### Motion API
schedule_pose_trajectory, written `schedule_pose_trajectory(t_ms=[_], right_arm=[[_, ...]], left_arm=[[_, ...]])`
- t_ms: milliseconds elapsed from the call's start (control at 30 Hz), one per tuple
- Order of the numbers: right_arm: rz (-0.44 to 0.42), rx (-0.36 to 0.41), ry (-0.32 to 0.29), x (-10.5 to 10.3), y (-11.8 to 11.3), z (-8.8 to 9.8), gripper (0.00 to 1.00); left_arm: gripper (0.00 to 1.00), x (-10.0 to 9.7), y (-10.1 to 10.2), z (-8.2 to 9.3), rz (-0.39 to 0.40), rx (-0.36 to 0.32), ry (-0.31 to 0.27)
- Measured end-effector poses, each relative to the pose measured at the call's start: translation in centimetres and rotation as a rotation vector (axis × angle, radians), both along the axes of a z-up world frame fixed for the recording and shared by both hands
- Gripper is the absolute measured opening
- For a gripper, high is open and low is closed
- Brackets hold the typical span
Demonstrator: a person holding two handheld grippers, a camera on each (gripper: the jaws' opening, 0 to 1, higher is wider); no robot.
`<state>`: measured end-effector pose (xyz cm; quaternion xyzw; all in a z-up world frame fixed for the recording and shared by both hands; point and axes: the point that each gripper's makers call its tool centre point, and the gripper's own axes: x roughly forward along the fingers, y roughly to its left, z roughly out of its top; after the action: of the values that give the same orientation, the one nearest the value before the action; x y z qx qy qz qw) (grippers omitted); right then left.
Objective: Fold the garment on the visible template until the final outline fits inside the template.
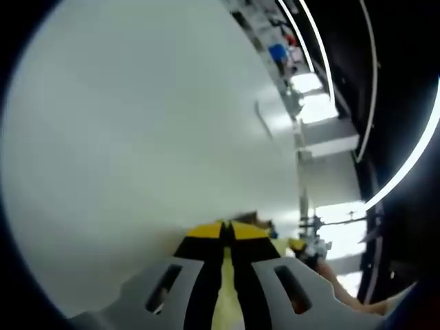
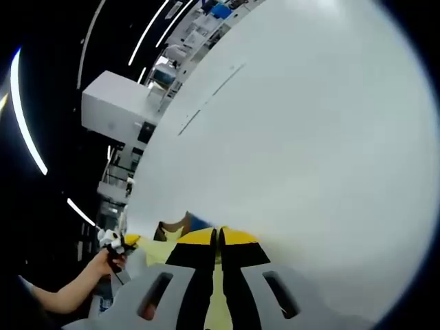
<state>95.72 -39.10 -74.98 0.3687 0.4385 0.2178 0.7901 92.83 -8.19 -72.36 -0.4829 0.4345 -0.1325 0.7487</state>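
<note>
Both tools are lifted and tilted, so each camera looks over a wide white table (image 1: 137, 137) with room lights and shelves far behind. In the left gripper view, the left gripper (image 1: 227, 230) has its two black jaws with yellow tips pressed together, and a strip of pale yellow garment (image 1: 225, 295) shows between them, so it appears clamped on the cloth. In the right gripper view, the right gripper (image 2: 218, 237) stands the same way, jaws together with the same yellow cloth in the narrow gap. More of the yellow cloth spreads just beside the jaws in both views, near a person's hand (image 2: 110, 258) which holds the other tool. The template I cannot make out from here. The cloth looks thin, light and very soft, so I judge it will hang and sag between the two holds and may slip if the grip is shallow. The best hold is probably at the corners or along a hem, where the cloth is thicker.
</note>
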Motion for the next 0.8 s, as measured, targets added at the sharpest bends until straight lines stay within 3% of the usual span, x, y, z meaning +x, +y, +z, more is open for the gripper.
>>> schedule_pose_trajectory(t_ms=[67, 300, 433, 633, 667, 733, 800], right_arm=[[-0.027, 0.021, 0.013, 0.2, 0.0, 0.0, 0.03], [-0.060, 0.053, 0.028, 0.5, 0.2, 0.0, 0.03], [-0.098, 0.097, 0.039, 1.0, 0.3, 0.3, 0.04], [-0.257, 0.245, 0.015, 3.4, -0.1, 2.4, 0.10], [-0.257, 0.228, 0.002, 3.6, -0.4, 2.5, 0.12], [-0.265, 0.217, -0.009, 3.8, -0.6, 2.6, 0.14], [-0.265, 0.218, -0.015, 3.9, -0.6, 2.7, 0.15]], left_arm=[[0.00, 0.4, 0.5, -0.1, 0.041, -0.027, 0.011], [0.00, 1.2, 2.4, -1.2, 0.048, -0.025, 0.019], [0.00, 1.3, 2.5, -1.1, 0.077, -0.045, 0.024], [0.00, 2.3, 2.7, -0.8, 0.124, -0.099, 0.006], [0.01, 3.5, 3.7, -0.6, 0.194, -0.106, -0.029], [0.08, 4.1, 4.7, -0.3, 0.269, -0.137, -0.031], [0.17, 4.1, 5.1, -0.3, 0.273, -0.116, -0.033]])
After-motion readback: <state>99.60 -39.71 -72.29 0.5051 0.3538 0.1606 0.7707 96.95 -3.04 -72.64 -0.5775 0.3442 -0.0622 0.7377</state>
